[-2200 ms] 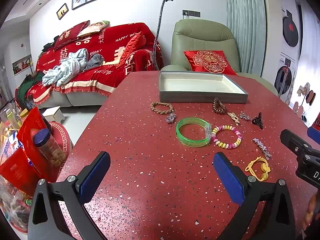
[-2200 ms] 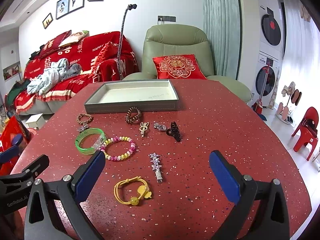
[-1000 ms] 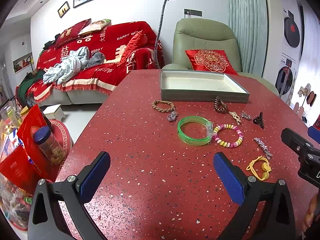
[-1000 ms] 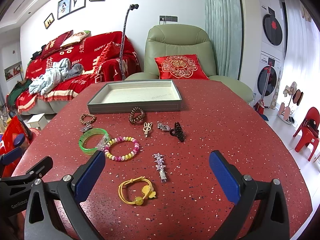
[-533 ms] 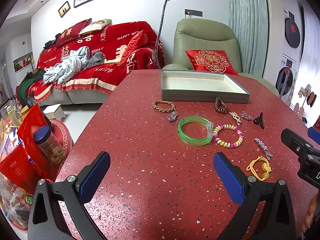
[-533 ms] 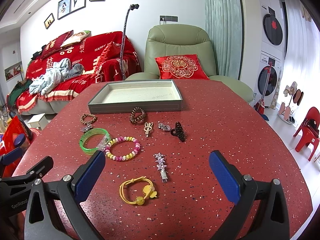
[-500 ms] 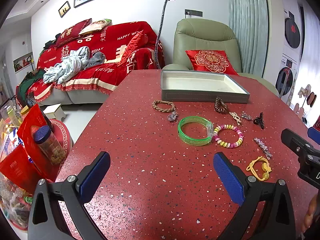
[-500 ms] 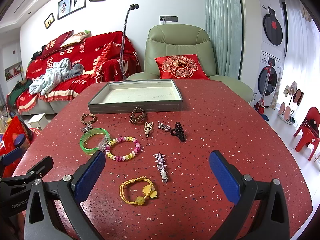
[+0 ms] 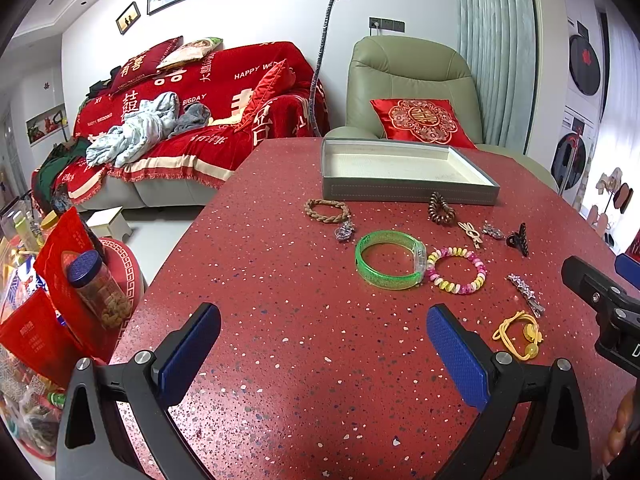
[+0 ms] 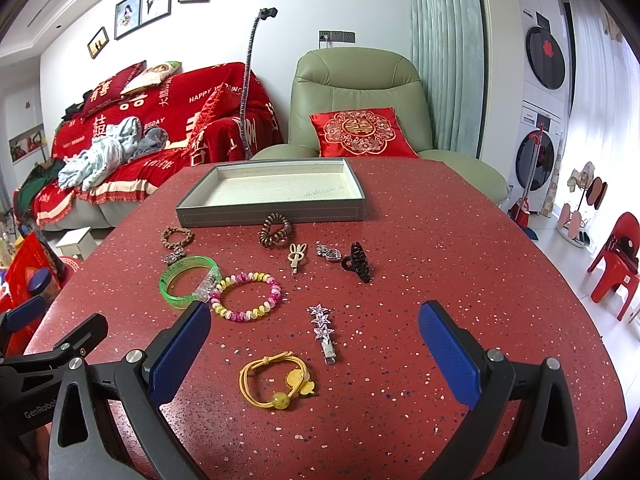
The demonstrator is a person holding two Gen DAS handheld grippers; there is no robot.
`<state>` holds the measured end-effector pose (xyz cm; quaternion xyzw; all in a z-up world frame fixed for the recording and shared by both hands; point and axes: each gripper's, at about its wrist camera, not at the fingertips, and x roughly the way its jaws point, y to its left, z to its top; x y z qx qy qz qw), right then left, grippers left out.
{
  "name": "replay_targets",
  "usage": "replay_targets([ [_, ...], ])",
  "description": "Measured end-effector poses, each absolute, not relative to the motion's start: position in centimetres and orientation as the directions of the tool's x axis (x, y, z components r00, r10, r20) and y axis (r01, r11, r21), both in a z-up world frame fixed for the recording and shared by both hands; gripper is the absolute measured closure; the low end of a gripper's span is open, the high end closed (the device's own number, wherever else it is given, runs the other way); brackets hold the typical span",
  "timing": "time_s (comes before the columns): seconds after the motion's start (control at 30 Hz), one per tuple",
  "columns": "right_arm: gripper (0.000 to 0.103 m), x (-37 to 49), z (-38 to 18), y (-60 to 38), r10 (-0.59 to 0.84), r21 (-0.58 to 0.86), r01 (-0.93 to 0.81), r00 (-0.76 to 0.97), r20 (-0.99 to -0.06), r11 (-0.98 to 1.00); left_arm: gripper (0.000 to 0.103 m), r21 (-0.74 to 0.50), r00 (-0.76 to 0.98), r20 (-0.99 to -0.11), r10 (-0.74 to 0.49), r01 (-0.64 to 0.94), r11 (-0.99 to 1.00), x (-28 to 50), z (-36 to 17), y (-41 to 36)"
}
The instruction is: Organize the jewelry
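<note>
Jewelry lies scattered on the red speckled table point(image 10: 460, 264) in front of an empty grey tray point(image 10: 272, 212) point(image 9: 408, 194). There is a green bangle point(image 10: 188, 282) point(image 9: 388, 266), a pink and yellow bead bracelet point(image 10: 246, 296) point(image 9: 458, 270), a yellow hair tie point(image 10: 276, 378) point(image 9: 518, 334), a star clip point(image 10: 323, 332), a black claw clip point(image 10: 357, 262), a brown coil tie point(image 10: 275, 230) and a braided bracelet point(image 10: 177, 237). My right gripper point(image 10: 314, 350) is open, low over the yellow hair tie. My left gripper point(image 9: 324, 350) is open over bare table, nearer than the green bangle.
A green armchair point(image 10: 360, 100) with a red cushion stands behind the table. A red-covered sofa point(image 10: 160, 120) is at the back left. Red bags and a jar point(image 9: 96, 292) sit off the table's left edge. A red chair point(image 10: 616, 264) stands at the right.
Both grippers have crept slightly forward toward the jewelry; the yellow hair tie sits a little nearer the right gripper. Both stay open and no item has moved.
</note>
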<state>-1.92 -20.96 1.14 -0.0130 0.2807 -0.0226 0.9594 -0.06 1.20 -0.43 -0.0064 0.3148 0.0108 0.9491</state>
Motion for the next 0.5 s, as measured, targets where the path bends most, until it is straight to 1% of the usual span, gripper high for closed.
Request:
replay_targets([
  [0.5, 0.0, -1.89, 1.08, -20.85, -0.051, -0.038, 0.036, 0.841, -0.539, 0.999, 0.0, -0.005, 0.801, -0.599, 0.016, -0.024, 1.0, -0.04, -0.42, 1.18],
])
